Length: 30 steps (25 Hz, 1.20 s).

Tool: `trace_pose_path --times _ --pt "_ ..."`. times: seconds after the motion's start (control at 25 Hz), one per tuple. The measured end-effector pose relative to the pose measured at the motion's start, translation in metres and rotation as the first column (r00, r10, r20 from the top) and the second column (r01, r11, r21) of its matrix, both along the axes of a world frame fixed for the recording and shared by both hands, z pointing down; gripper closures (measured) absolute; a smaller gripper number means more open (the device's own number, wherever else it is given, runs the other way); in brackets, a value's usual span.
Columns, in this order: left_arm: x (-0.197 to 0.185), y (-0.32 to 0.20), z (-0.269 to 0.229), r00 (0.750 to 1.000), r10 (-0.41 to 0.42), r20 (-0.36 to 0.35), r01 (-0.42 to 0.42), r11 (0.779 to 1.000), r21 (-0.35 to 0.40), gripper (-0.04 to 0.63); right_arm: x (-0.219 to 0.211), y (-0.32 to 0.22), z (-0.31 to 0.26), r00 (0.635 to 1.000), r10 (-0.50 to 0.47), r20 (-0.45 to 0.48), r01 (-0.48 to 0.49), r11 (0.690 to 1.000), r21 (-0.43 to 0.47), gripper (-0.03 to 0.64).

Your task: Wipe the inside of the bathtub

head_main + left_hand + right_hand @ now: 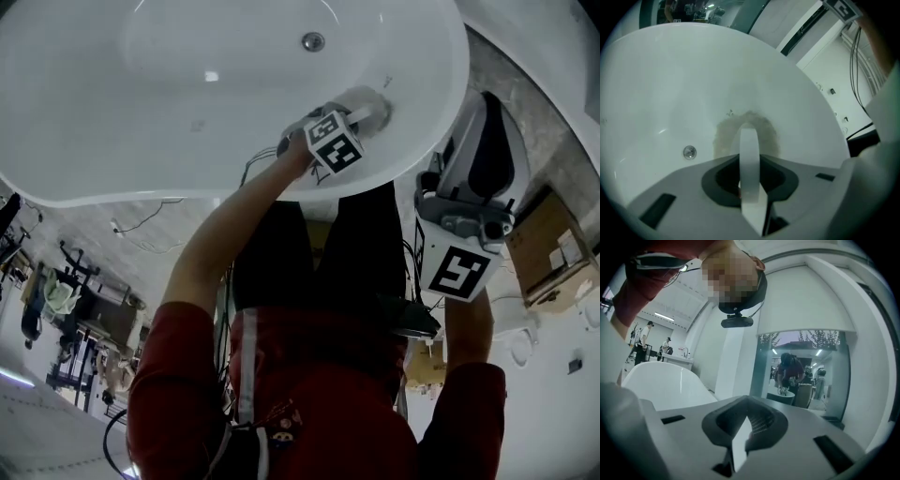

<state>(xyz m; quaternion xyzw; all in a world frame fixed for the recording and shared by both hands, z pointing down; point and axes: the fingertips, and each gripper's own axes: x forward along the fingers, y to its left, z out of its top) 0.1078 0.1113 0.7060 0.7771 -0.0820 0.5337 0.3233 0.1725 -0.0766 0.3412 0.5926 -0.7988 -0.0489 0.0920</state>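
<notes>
The white bathtub [187, 112] fills the top of the head view, its drain [312, 41] in the floor of the basin. A grey cloth [723, 136] is pressed flat against the inner wall on the person's side, with the drain a little to its left in the left gripper view. The left gripper [749, 140] reaches over the rim, its fingers clenched on the cloth. The right gripper [743, 432] is held outside the tub, beside the rim, fingers closed together on nothing.
</notes>
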Motion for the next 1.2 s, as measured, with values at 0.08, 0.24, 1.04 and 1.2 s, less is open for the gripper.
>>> trace_pose_path --times 0.08,0.24,1.04,1.2 --pt "-0.006 -0.004 0.016 1.0 -0.004 0.012 0.004 1.0 0.007 0.503 -0.01 -0.005 0.014 1.0 -0.022 0.015 0.022 1.0 -0.007 0.606" --pt "-0.019 -0.006 0.057 0.999 -0.016 0.043 0.016 1.0 -0.007 0.503 -0.021 -0.013 0.051 0.999 -0.043 0.021 0.044 0.998 -0.034 0.606" --pt "-0.072 -0.047 0.221 0.976 -0.044 0.213 0.036 0.999 0.04 0.503 -0.046 -0.038 0.168 0.995 -0.088 0.04 0.093 0.983 -0.157 0.606" --pt "-0.082 -0.052 0.241 0.963 -0.052 0.266 0.04 0.998 0.052 0.503 -0.052 -0.035 0.171 0.993 -0.11 0.042 0.116 0.979 -0.17 0.606"
